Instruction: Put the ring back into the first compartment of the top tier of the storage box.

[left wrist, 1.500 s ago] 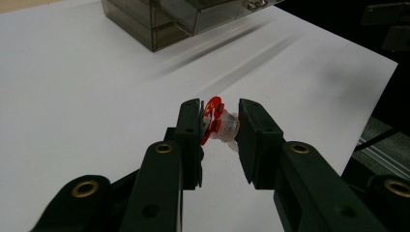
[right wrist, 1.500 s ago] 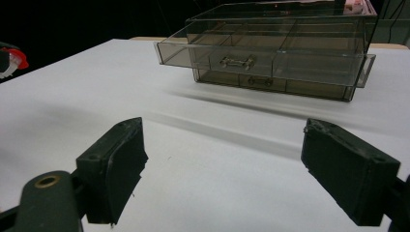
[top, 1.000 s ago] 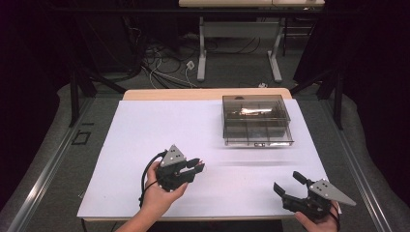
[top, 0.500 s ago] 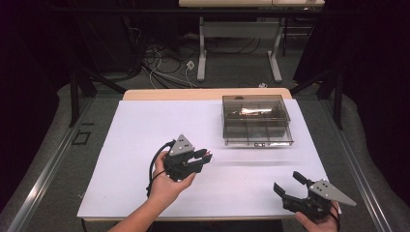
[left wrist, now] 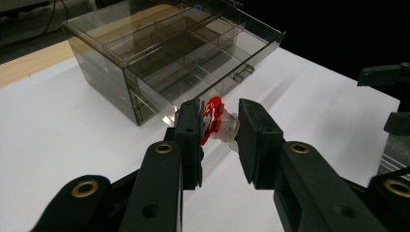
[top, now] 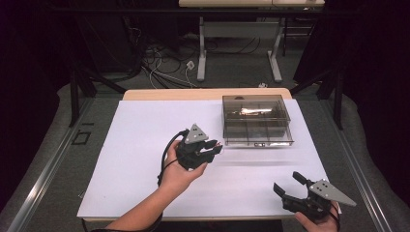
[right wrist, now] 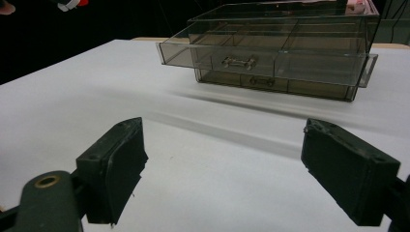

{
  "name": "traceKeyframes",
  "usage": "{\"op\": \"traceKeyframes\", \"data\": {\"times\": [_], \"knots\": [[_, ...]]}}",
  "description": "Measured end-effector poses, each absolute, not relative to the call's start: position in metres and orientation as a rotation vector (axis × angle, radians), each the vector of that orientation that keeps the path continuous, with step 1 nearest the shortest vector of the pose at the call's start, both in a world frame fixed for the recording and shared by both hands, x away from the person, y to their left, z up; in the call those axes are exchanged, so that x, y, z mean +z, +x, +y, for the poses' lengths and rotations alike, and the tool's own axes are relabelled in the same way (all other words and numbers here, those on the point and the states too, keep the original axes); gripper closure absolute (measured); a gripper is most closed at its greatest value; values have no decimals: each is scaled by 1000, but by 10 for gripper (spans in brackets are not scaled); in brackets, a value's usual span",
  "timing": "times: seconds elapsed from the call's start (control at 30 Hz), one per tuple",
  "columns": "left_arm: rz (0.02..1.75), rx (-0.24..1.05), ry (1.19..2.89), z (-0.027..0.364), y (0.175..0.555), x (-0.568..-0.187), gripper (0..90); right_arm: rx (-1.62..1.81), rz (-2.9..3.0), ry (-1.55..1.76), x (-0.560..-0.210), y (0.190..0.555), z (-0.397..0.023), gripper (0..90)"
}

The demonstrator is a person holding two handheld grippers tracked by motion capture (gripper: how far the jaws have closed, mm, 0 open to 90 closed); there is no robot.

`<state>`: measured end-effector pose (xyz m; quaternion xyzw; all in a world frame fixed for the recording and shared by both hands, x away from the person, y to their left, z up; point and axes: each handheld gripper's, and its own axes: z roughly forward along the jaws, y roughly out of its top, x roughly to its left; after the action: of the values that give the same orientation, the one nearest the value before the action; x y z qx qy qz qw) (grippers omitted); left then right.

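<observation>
Progress, from the high view: we see the left gripper (top: 212, 151) has carried its piece up the table toward the box (top: 256, 121), now near its front. Left gripper view: jaws clamp a small red-and-clear part (left wrist: 218, 123) (shape hard to tell), drawer (left wrist: 203, 72) open just beyond. Right gripper view: jaws wide, empty.

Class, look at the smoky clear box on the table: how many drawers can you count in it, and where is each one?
2. The upper drawer is pulled open toward the person; the lower drawer sits shut beneath it in the box. None seem hidden.
</observation>
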<state>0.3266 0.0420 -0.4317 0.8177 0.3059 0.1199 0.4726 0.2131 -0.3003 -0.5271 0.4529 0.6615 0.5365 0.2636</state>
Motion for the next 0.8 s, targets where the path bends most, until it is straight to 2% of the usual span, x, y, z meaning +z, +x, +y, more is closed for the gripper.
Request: {"op": "traceKeyframes", "data": {"times": [0.8], "knots": [[810,327,2012,14,364,-432,718,1449,1793,1224,-527,213,-301,152]]}}
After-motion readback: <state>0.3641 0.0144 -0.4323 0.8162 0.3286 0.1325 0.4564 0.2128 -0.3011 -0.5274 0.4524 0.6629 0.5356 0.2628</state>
